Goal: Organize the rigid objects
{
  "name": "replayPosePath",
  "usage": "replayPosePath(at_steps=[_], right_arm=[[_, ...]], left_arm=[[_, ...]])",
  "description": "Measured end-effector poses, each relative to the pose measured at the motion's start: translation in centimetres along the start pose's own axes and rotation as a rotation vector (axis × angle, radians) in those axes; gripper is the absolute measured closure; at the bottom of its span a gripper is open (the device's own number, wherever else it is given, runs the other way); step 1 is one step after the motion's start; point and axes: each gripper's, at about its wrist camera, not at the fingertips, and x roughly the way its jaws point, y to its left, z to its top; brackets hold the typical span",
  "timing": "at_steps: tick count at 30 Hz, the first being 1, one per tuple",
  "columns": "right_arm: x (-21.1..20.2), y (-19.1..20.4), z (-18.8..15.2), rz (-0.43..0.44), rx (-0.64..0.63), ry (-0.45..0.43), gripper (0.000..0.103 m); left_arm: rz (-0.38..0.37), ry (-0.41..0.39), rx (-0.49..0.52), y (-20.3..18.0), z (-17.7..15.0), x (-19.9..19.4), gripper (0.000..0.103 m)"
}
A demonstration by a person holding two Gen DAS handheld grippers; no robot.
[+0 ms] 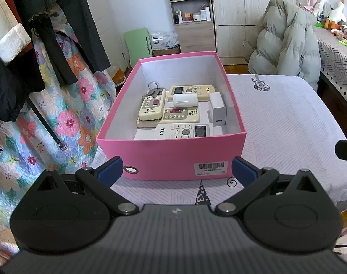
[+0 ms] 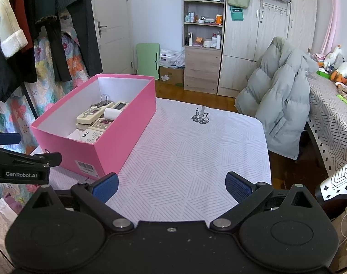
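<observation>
Blue pads of my left claw (image 1: 177, 171) sit at the bottom of the left wrist frame, spread wide apart with nothing between them, just short of the pink box's (image 1: 171, 159) near wall. That box stands open on the table (image 1: 283, 123), centre frame, its barcode label facing me. Inside: a white TCL remote (image 1: 183, 130) lies nearest, two cream remotes (image 1: 150, 107) stacked behind it, another cream TCL remote (image 1: 191, 90) at the far end. A white cylinder (image 1: 185, 100) rests across the middle. White charger (image 1: 216, 109) stands against the box's right wall. Keys on a ring (image 1: 154, 89) lie at the far left, on the upper cream remote.

Right wrist frame: my right claw (image 2: 171, 187) hangs over bare patterned cloth, fingers wide apart, empty. Pink box sits left of centre. Grey puffer jacket (image 2: 280, 105) drapes at right.
</observation>
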Motion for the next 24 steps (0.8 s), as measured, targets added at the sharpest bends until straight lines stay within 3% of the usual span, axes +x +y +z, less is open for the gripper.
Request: replayPosePath(at_steps=[24], right_arm=[[0.09,-0.03,-0.06,-0.004,-0.007,0.007,0.002]], left_arm=[[0.018,-0.012,0.009,0.18,-0.07,-0.38,0.000]])
